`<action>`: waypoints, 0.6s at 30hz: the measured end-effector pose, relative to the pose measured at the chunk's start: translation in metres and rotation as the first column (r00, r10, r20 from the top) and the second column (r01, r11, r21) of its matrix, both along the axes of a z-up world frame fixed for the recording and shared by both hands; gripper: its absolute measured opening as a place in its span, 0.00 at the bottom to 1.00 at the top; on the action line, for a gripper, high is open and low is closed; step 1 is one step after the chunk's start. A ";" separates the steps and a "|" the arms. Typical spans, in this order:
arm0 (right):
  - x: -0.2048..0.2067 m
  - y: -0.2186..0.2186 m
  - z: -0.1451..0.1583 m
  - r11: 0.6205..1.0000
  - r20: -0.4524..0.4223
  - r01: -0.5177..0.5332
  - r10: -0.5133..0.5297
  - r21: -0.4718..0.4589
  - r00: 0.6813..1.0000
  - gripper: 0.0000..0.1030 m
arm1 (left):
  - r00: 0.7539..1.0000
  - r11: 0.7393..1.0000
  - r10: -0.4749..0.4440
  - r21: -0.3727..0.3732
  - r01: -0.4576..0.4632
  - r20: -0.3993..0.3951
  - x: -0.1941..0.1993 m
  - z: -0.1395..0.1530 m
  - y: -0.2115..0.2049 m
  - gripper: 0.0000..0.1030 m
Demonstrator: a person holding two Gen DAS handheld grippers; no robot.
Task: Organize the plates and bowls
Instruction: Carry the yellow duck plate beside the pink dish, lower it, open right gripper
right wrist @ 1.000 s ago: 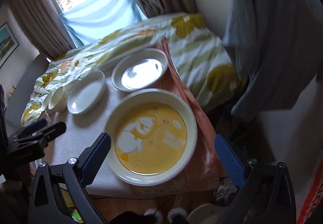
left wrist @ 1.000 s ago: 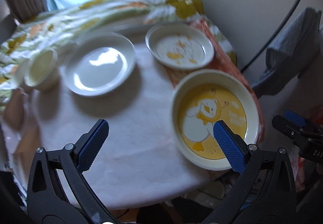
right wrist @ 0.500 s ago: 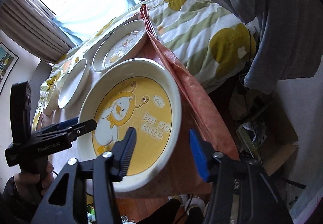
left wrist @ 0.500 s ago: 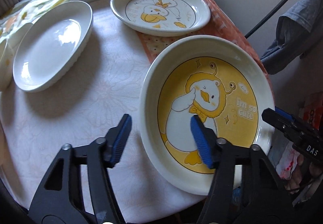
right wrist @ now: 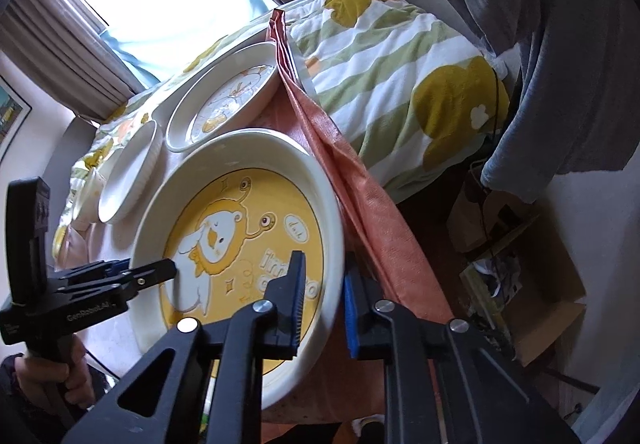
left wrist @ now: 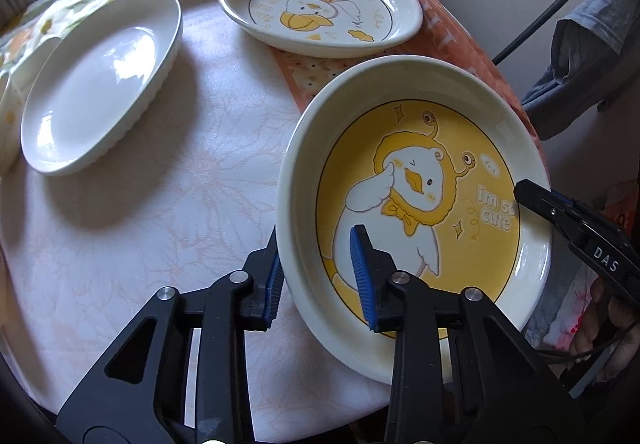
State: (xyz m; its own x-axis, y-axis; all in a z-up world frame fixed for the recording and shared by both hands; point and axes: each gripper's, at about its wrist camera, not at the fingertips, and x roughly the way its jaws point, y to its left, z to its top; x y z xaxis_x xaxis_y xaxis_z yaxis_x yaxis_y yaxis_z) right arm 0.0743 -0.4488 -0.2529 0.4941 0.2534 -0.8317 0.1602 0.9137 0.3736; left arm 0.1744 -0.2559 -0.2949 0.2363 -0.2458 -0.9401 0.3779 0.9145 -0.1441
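Note:
A large cream plate with a yellow duck picture (left wrist: 420, 180) sits at the near right of the round table; it also shows in the right wrist view (right wrist: 240, 228). My left gripper (left wrist: 320, 280) straddles its near-left rim, one pad outside and one inside, closed on the rim. My right gripper (right wrist: 322, 304) clamps the opposite rim the same way and shows in the left wrist view (left wrist: 560, 216). A smaller duck plate (left wrist: 320, 12) lies behind it, and a plain white plate (left wrist: 100, 80) to the left.
A white cup or bowl (left wrist: 8, 112) sits at the far left edge. An orange placemat (left wrist: 452, 44) lies under the duck plates. A floral striped cloth (right wrist: 400, 76) drapes beyond the table. Grey clothing (right wrist: 560, 44) hangs at the right. A cardboard box (right wrist: 540, 284) is on the floor.
Both grippers moved in onto the big duck plate and closed from wide open to gripping its opposite rims.

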 end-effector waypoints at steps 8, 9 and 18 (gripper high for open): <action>0.004 0.014 0.002 0.981 0.001 -0.081 0.083 -0.175 0.997 0.15 | 0.999 1.000 -0.007 -0.001 0.007 0.036 -0.006 0.002 0.000 0.27; 0.004 0.016 0.002 0.979 0.000 -0.088 0.089 -0.186 0.996 0.15 | 0.999 1.000 -0.009 0.000 0.009 0.040 -0.006 0.001 -0.001 0.27; 0.010 0.030 0.009 0.965 0.031 -0.131 0.142 -0.227 0.989 0.15 | 0.997 0.999 0.033 -0.010 -0.033 0.064 -0.009 0.009 0.015 0.27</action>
State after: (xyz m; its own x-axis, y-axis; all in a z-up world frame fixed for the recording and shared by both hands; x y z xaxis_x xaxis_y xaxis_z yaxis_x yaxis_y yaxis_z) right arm 0.0846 -0.4189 -0.2435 0.5072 0.1312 -0.8518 0.0157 0.9868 0.1613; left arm 0.1654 -0.2413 -0.2858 0.3039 -0.2454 -0.9206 0.3561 0.9255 -0.1291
